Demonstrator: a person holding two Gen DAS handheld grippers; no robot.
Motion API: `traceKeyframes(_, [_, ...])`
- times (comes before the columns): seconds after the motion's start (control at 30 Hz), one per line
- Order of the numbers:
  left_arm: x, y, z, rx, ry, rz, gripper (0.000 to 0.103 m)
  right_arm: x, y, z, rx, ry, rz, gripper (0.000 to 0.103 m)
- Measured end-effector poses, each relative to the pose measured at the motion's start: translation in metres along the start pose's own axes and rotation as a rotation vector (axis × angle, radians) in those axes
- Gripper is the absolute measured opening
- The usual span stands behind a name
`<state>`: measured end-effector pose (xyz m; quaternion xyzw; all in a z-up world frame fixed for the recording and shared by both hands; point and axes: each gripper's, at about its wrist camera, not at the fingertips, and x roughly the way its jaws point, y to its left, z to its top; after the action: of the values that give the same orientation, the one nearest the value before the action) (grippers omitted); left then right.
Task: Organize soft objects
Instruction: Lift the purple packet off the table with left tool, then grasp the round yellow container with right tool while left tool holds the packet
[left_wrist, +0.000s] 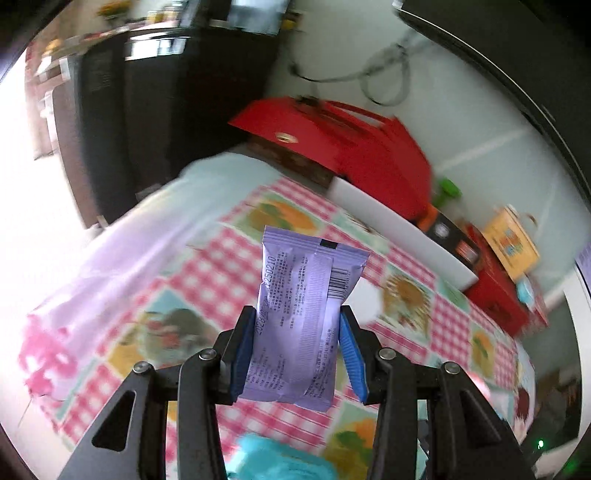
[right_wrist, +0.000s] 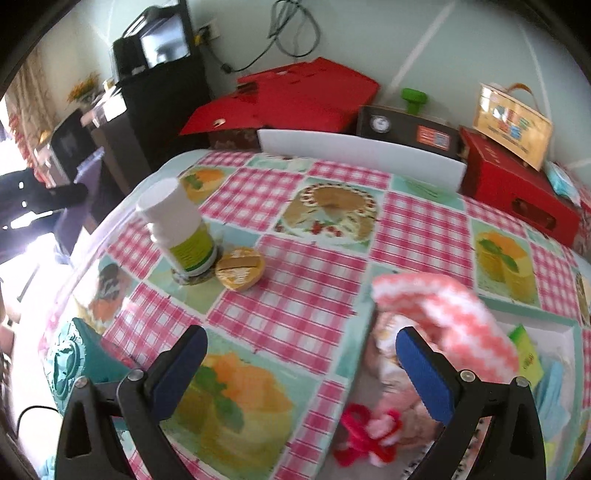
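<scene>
My left gripper (left_wrist: 297, 325) is shut on a purple snack packet (left_wrist: 303, 314) and holds it upright above the checked tablecloth (left_wrist: 207, 273). My right gripper (right_wrist: 301, 345) is open and empty above the tablecloth (right_wrist: 295, 295). A pink-and-white zigzag cloth (right_wrist: 447, 321) lies just beyond its right finger, over the edge of a white bin (right_wrist: 565, 332) that holds soft things. A pink soft toy with a red bow (right_wrist: 369, 435) lies below it. A teal soft object (right_wrist: 74, 358) sits at the lower left, and also shows in the left wrist view (left_wrist: 280, 461).
A white bottle with a green label (right_wrist: 181, 229) and a round yellow container (right_wrist: 240, 271) stand on the left of the table. Red boxes (right_wrist: 295, 99), a white board (right_wrist: 362, 153), a dark box (right_wrist: 406, 125) and a yellow bag (right_wrist: 513, 125) line the back wall.
</scene>
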<state>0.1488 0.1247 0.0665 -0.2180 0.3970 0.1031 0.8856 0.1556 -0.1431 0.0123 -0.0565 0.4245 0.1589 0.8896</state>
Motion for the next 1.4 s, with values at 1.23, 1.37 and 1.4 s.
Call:
traceKeyframes(1.23, [0.061, 0.053, -0.014, -0.129, 0.166, 0.092, 0.046, 0.100, 0.067, 0.040, -0.132, 0.142, 0.008, 0.081])
traceKeyframes(1.37, [0.063, 0.054, -0.015, -0.134, 0.171, 0.088, 0.046, 0.108, 0.071, 0.042, -0.151, 0.151, 0.001, 0.080])
traceKeyframes(1.4, [0.064, 0.054, -0.014, -0.135, 0.172, 0.087, 0.046, 0.109, 0.072, 0.042, -0.154, 0.154, -0.002, 0.077])
